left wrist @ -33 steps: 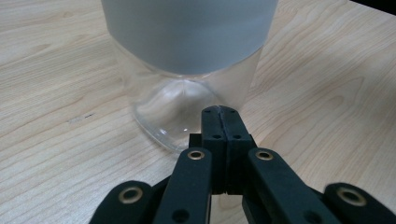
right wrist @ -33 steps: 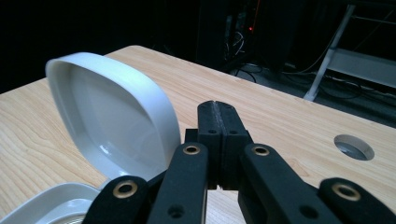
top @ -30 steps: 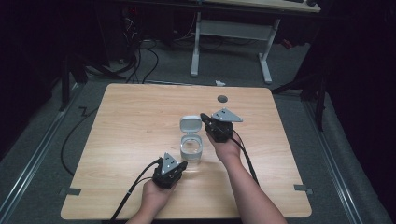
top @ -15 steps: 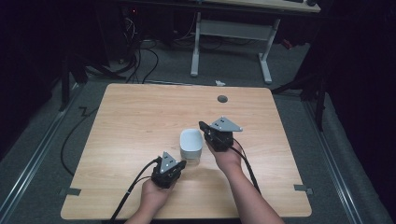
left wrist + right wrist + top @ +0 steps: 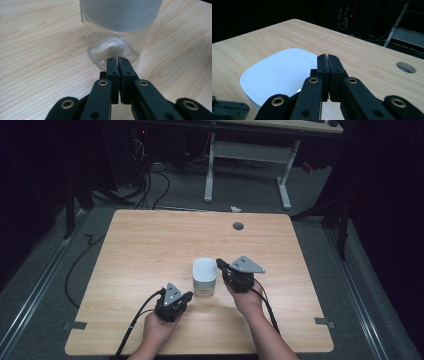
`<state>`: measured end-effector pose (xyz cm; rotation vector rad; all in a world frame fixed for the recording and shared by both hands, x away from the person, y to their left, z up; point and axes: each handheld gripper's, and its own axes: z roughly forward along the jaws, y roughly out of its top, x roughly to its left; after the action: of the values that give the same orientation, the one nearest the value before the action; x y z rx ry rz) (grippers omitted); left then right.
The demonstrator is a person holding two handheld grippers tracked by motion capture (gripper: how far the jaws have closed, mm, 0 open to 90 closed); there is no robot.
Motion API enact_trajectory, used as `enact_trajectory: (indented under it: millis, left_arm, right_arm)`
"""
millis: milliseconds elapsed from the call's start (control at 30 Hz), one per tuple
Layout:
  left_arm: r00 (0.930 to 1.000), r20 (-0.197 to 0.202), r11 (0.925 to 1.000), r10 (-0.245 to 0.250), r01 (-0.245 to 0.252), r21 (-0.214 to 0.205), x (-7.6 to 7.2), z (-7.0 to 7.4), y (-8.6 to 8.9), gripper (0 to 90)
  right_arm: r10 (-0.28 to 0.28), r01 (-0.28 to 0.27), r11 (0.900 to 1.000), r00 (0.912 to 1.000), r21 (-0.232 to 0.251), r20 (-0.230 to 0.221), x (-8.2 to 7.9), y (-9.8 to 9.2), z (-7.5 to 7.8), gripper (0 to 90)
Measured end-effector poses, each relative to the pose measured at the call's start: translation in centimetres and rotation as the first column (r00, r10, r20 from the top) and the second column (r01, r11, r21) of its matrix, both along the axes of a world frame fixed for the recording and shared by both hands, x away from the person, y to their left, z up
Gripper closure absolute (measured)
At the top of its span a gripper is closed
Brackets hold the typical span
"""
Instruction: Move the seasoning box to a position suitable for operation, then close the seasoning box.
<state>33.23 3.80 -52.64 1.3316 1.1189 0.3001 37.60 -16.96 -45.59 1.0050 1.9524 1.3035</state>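
I see a clear jar (image 5: pixel 204 281) standing upright with its white rounded-square lid (image 5: pixel 277 75) on, lower centre of the counter (image 5: pixel 150 245).

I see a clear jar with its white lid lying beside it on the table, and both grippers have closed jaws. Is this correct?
Not quite: the white lid sits on top of the clear jar, as the high view shows. Both the left gripper and right gripper do have closed jaws.

Light wooden table (image 5: pixel 150 250) — round grommet hole (image 5: pixel 238 226) near far edge — white-lidded clear jar (image 5: pixel 204 277) upright.
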Motion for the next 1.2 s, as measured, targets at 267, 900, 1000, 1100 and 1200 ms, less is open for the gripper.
enact_trajectory:
  millis: [267, 900, 1000, 1100, 1200]
  left_arm:
    - [0.9996, 0.022, 0.9985, 0.016, -0.017, 0.052, 0.0, 0.4, 3.7, 79.7]
    - [0.9567, -0.009, 0.9562, 0.291, -0.291, 0.035, 0.9, -0.3, 15.8, 56.7]
    - [0.9583, -0.001, 0.9564, 0.286, -0.285, 0.064, 0.8, -0.6, 15.3, 56.1]
    - [0.9603, 0.011, 0.9558, 0.279, -0.278, 0.095, 0.7, -0.8, 14.5, 55.1]
    - [0.9628, 0.026, 0.9577, 0.269, -0.270, 0.100, 0.4, -0.5, 13.8, 54.2]
  right_arm:
    - [-0.036, 0.036, 0.9993, 0.9993, -0.007, -0.002, -1.2, -2.0, -0.8, 85.0]
    - [-0.249, 0.246, 0.9684, 0.9652, -0.040, -0.081, -5.6, -11.8, -5.6, 70.2]
    - [-0.297, 0.293, 0.9519, 0.9540, -0.090, -0.039, -6.7, -12.9, -6.1, 63.0]
    - [-0.315, 0.312, 0.9463, 0.9488, -0.083, -0.022, -7.5, -13.9, -6.3, 57.8]
    - [-0.315, 0.311, 0.9464, 0.9482, -0.088, -0.041, -7.9, -14.3, -6.5, 55.2]
